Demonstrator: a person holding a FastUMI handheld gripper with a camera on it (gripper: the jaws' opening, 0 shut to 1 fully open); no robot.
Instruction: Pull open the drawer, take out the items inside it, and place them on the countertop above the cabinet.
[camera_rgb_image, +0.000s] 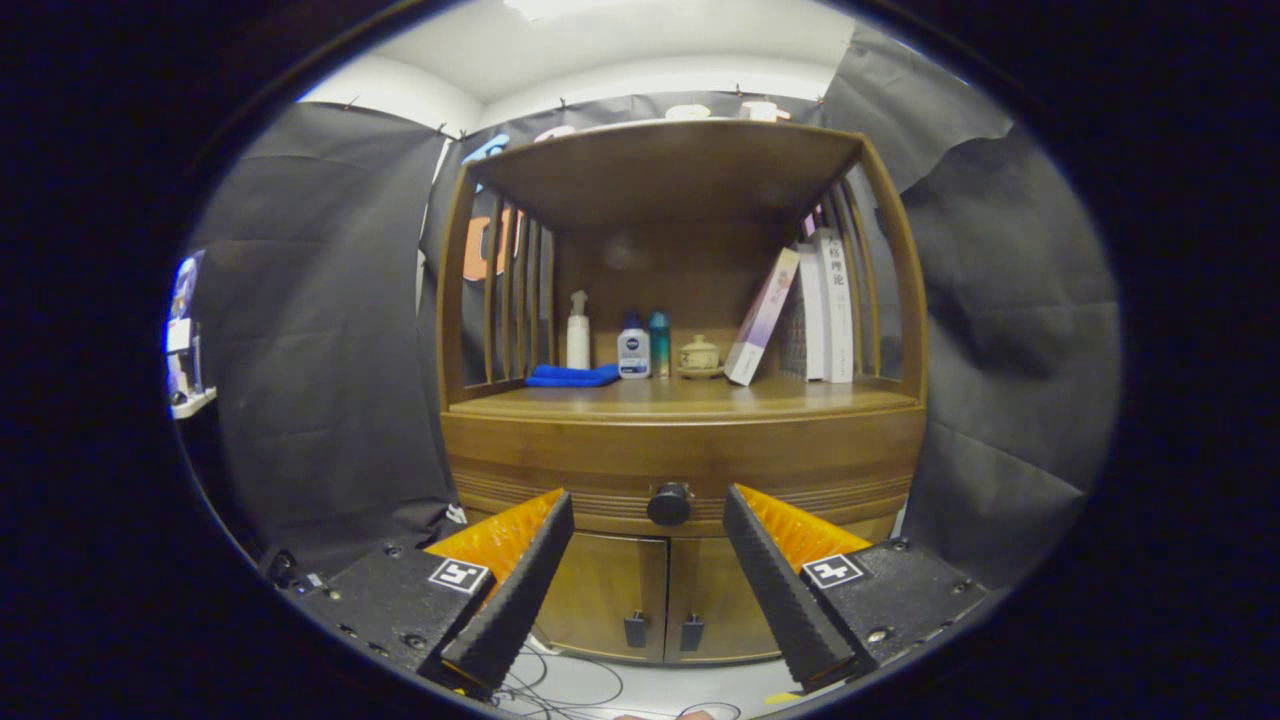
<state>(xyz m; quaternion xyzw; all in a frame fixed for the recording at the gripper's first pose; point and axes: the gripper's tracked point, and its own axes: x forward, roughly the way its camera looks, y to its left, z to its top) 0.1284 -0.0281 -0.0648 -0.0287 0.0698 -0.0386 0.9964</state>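
A wooden cabinet stands straight ahead. Its drawer is closed, with a round dark knob at the middle of its front. My gripper is open, and the knob shows in the gap between the two fingertips, a little beyond them and untouched. Above the drawer runs the countertop, a wooden shelf surface under a curved top board. What lies in the drawer is hidden.
On the countertop stand a folded blue cloth, a white spray bottle, two small bottles, a small lidded jar and leaning books. Two closed doors sit below the drawer. Cables lie on the floor.
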